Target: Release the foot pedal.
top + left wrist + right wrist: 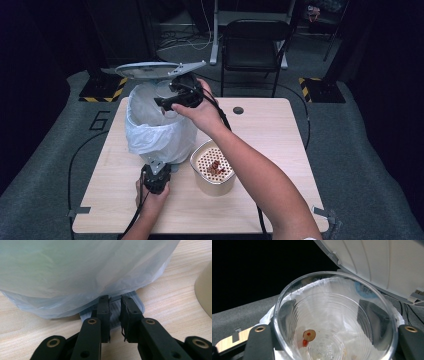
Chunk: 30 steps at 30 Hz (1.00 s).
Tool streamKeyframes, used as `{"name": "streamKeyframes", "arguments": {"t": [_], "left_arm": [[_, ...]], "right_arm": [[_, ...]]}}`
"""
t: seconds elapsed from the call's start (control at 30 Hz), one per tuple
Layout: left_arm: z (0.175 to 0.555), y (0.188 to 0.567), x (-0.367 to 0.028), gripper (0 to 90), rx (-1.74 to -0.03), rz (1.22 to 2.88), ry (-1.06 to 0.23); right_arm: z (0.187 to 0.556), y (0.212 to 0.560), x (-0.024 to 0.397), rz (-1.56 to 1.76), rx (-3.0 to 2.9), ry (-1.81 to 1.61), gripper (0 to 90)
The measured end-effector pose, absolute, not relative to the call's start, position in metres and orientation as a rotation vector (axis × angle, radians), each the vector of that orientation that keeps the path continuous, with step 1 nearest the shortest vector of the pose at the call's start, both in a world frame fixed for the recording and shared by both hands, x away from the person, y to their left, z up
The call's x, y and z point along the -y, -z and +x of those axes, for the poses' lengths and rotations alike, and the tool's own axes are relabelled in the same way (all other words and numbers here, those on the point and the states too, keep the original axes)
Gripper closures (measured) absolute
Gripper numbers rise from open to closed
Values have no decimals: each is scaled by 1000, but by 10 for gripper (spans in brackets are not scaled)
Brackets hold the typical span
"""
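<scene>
A pedal bin lined with a white plastic bag (155,135) stands at the table's left, its grey lid (150,69) raised. My left gripper (156,172) sits low at the bin's foot. Its jaws are shut and rest on the ribbed grey pedal (135,297), with the left gripper's tips (115,301) just under the hanging bag (75,270). My right gripper (172,102) is shut on a clear plastic cup (332,315), held tilted over the bin's mouth beneath the lid (382,262). A small round reddish piece (309,335) clings to the cup's inner wall near the bottom.
A beige container (214,170) with a perforated insert and some reddish bits stands right of the bin, close to my left hand. The right half of the wooden table (270,130) is bare, with a cable hole (238,110). A black chair (255,45) stands beyond.
</scene>
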<state>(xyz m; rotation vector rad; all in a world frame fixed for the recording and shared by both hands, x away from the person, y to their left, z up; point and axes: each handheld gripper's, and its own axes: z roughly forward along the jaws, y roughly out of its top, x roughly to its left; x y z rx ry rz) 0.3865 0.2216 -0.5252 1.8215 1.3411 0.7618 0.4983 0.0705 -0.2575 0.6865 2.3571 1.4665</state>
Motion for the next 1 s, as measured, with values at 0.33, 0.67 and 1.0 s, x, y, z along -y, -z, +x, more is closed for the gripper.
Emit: {"name": "streamKeyframes", "arguments": {"t": [0.33, 0.67, 1.0], "left_arm": [[387, 525, -222, 779, -1341, 1823, -772], [387, 525, -222, 779, -1340, 1821, -768], [387, 526, -222, 778, -1341, 1808, -763]], "right_arm": [[497, 265, -82, 773, -2280, -1447, 305], [502, 279, -99, 848, -2230, -1446, 221], [494, 289, -99, 887, -2204, -1498, 37]]}}
